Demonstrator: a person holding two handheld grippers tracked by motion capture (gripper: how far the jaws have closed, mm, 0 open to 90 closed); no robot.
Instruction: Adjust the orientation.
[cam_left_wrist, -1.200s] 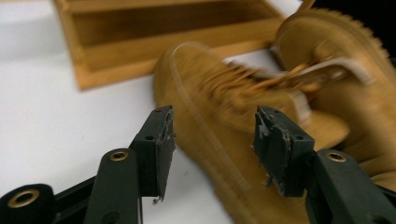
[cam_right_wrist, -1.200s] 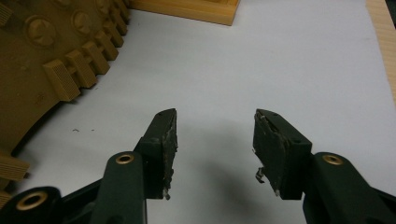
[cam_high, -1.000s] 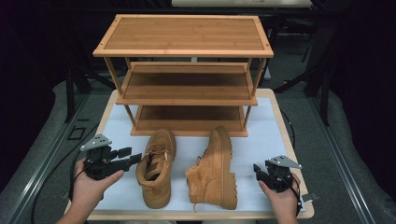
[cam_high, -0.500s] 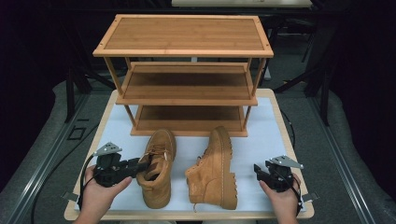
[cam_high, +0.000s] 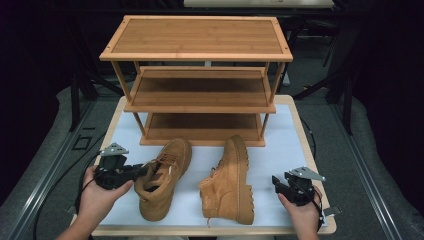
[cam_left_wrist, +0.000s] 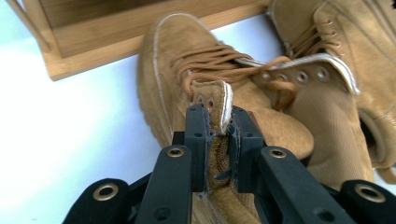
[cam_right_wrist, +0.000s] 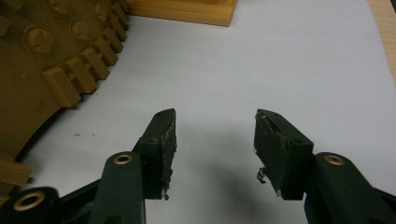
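Gripping the left boot's (cam_left_wrist: 219, 154) collar, your left gripper (cam_left_wrist: 218, 126) sits clamped at 8 o'clock. Your right gripper (cam_right_wrist: 215, 140) rests empty, jaws wide apart, at 4 o'clock.

No lettering, label, brand mark or number can be read anywhere: none on either tan boot, the bamboo shoe rack, the table or the grippers.

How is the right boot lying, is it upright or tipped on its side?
Tipped on its side. The right boot lies on the table with its lugged sole turned toward the open right tool, while the left boot stands upright.
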